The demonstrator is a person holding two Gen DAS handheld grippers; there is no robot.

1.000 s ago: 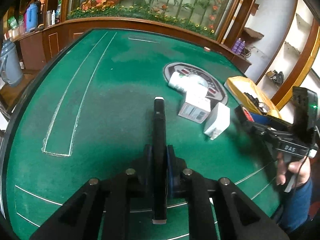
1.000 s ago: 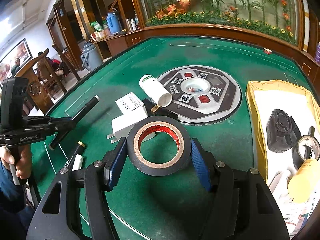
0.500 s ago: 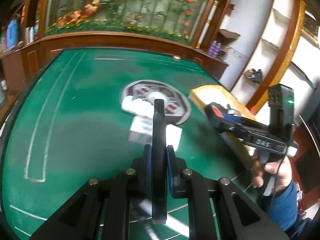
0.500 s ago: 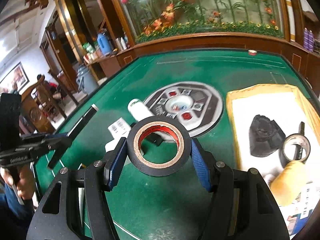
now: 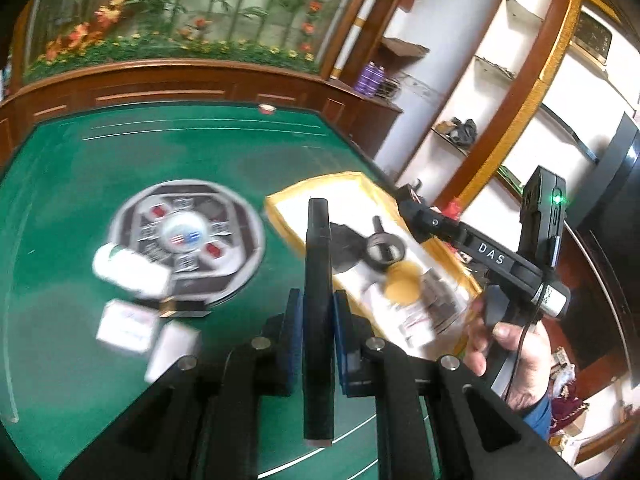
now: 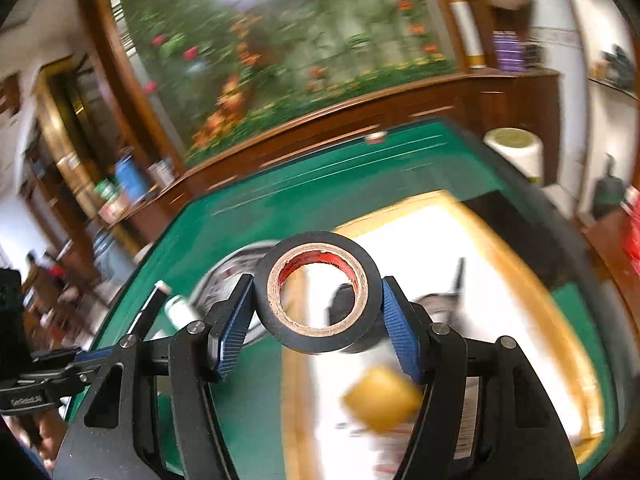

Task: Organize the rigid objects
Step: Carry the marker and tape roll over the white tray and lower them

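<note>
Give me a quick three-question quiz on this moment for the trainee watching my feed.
1. True or false: the right gripper is empty.
2. What is clamped in the left gripper?
A. a white bottle
B. a black stick
C. a white box
3. Fill in: ahead of both grippers lies the yellow ____, which already holds another tape roll.

Key
1. False: its pads grip the black tape by its sides.
2. B. The white bottle and the white box lie on the green table.
3. tray
</note>
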